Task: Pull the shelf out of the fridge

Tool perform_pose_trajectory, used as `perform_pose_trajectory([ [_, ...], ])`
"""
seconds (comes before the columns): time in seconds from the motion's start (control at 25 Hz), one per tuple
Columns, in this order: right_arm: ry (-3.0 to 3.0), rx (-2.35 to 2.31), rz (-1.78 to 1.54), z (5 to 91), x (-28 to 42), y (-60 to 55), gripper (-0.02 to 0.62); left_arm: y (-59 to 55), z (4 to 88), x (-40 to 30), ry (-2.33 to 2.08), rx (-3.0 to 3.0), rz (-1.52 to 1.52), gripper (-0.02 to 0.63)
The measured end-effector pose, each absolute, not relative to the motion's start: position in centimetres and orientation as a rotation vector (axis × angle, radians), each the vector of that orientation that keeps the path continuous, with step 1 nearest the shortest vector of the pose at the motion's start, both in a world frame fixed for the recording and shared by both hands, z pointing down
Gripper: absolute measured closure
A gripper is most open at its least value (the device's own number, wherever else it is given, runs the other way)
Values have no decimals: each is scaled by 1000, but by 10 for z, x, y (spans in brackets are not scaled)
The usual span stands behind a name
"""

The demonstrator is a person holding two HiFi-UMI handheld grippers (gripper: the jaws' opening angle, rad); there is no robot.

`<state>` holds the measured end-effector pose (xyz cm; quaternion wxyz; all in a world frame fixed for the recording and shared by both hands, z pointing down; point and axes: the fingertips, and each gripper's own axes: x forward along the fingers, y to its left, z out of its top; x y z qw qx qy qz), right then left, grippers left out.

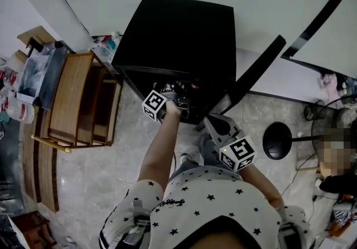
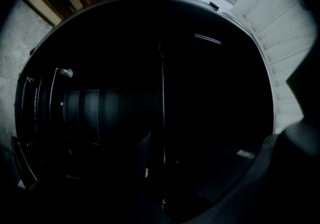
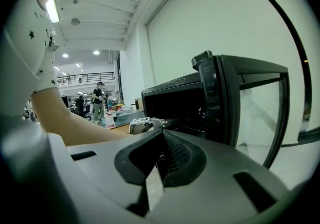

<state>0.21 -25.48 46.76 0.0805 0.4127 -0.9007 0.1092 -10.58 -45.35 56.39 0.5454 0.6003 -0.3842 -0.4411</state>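
A black mini fridge (image 1: 178, 30) stands on the floor with its glass door (image 1: 254, 75) swung open to the right. My left gripper (image 1: 179, 103) reaches into the fridge's opening. The left gripper view is very dark: a thin wire rod of the shelf (image 2: 162, 107) runs down the middle, and one finger (image 2: 143, 150) shows faintly just left of it with a gap between. My left gripper (image 2: 161, 165) looks open around the rod. My right gripper (image 1: 212, 122) hangs back outside the fridge, shut on nothing. The right gripper view shows the fridge (image 3: 175, 100) and the door (image 3: 250, 113).
A wooden rack (image 1: 78, 100) stands close to the fridge's left side, with boxes and bottles (image 1: 28, 81) beyond it. A round black stand base (image 1: 281, 139) and a floor fan (image 1: 334, 120) sit to the right of the door. A seated person (image 1: 337, 170) is at the far right.
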Motion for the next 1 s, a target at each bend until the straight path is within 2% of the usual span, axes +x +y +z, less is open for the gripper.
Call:
perform_pose_trajectory([
  [0.28,-2689,1214,322,467,6,-263,603,-474,563,-96,-895,1415,-1058,472],
  [0.52,-2683,1220,319,469,12,-262,603,-481,563,-94,-928,1417,-1044,572],
  [1.0,-2684,1226,321,466,12,-253,603,-472,563,-94,-919,1383,-1054,580],
])
